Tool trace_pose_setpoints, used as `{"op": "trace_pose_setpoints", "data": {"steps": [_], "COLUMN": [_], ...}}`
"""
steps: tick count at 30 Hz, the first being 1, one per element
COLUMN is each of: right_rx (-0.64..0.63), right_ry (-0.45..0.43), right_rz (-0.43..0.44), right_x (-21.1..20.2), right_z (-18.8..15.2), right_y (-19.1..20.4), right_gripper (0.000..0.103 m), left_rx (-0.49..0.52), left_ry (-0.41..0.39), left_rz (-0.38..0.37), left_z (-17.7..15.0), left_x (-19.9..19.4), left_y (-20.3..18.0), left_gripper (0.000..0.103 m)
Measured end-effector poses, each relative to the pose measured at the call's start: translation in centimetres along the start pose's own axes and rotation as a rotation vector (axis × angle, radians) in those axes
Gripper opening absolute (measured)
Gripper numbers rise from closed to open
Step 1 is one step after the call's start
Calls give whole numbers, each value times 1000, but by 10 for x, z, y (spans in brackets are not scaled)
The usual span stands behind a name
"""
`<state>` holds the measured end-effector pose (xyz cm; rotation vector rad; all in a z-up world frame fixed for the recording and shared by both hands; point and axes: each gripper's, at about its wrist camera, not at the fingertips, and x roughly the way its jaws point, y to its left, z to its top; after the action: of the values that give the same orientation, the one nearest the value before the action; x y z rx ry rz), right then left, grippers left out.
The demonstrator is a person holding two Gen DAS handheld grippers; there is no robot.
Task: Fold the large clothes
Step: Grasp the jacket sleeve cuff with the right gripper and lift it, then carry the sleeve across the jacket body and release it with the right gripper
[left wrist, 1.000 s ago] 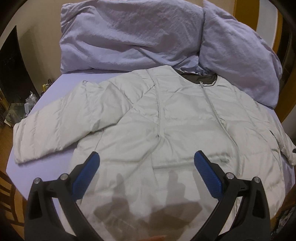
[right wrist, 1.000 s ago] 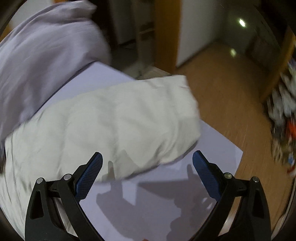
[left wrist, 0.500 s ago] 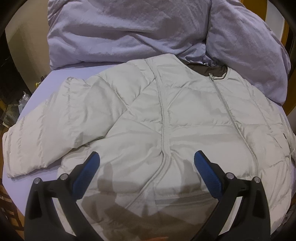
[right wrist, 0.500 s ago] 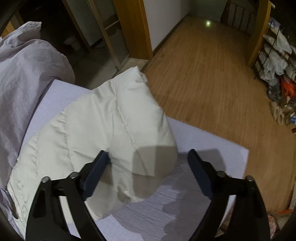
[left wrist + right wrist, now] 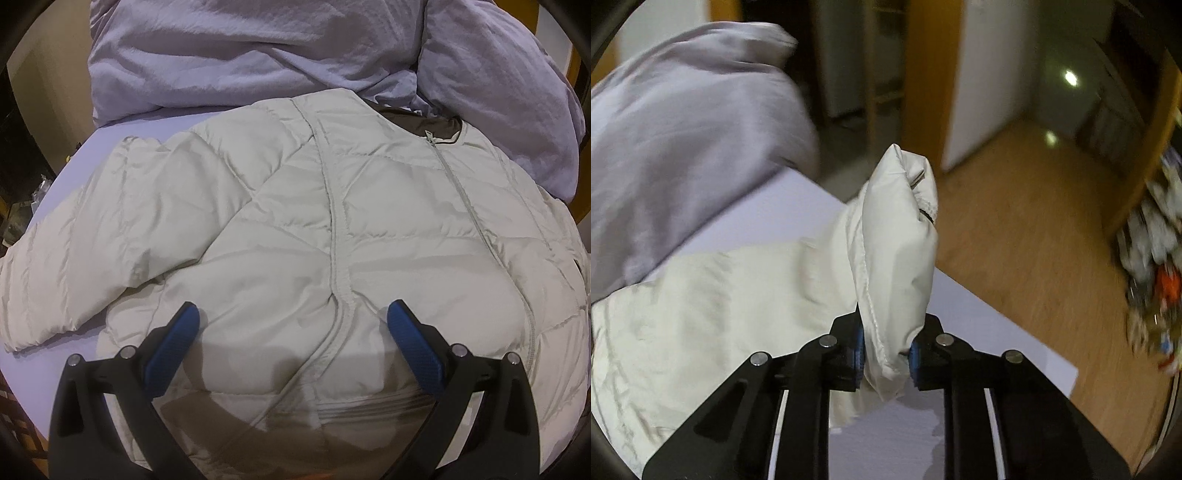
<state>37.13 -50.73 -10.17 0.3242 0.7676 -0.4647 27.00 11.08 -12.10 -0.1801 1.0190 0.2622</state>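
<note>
A pale quilted jacket (image 5: 280, 229) lies spread front up on a lilac bed sheet (image 5: 62, 373), zip closed, its one sleeve (image 5: 74, 258) stretched out to the left. My left gripper (image 5: 291, 332) hovers open just above the jacket's lower body, with nothing between its blue pads (image 5: 173, 347). In the right wrist view my right gripper (image 5: 886, 354) is closing on the end of the other sleeve (image 5: 897, 236). The cuff stands up bunched between the jaws, lifted off the sheet (image 5: 979, 310).
A crumpled lilac duvet (image 5: 258, 48) is heaped behind the jacket's collar and fills the left of the right wrist view as the duvet (image 5: 683, 129). Beyond the bed's corner lie wooden floor (image 5: 1034, 221), a door frame (image 5: 923, 74) and a blurred cluttered rack (image 5: 1152, 277).
The right gripper went from wide open over the flat sleeve end to clamped on it and raised it. The left gripper sank closer to the jacket body and stayed open.
</note>
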Motion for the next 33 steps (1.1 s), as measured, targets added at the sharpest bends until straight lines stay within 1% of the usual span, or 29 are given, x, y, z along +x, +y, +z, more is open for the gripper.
{"op": "trace_pose_setpoints", "data": {"steps": [2,5,8,10,12,17,19,20,26,29,33], "right_rx": [-50,-151,-233,-303,-366,-486,-516,-525,-608,-640,-661], "right_ry": [-23,-44,-54,-56,-50,11,35,44,121,146,162], "right_rz": [50,143,221,297,361,438,464,477,584,634,679], "right_x": [-12,-30,-45,-58,-69,-80,-82,-83,-99,-109,-121], "right_z": [4,3,-8,-18,-31,-67,-80,-84,-122,-137,-150], "right_y": [21,73,119,158,191,258,273,273,323,343,366], "right_gripper": [18,18,18,18,18,18,18,18,18,18,18], "left_rx": [-6,-11,-19,-25,-27,-27,-26,-25,-21,-22,-33], "left_ry": [-2,-3,-2,-1,0,0,0,-1,-9,-16,-26], "left_rz": [0,-1,-11,-26,-37,-52,-58,-61,-77,-76,-71], "left_z": [-1,-3,-4,-5,-6,-8,-8,-8,-8,-7,-4], "left_x": [1,0,0,0,0,-1,-1,-1,-4,-6,-7], "left_y": [1,2,4,6,8,11,12,12,13,14,19], "left_gripper": [101,101,101,101,101,101,101,101,101,101,101]}}
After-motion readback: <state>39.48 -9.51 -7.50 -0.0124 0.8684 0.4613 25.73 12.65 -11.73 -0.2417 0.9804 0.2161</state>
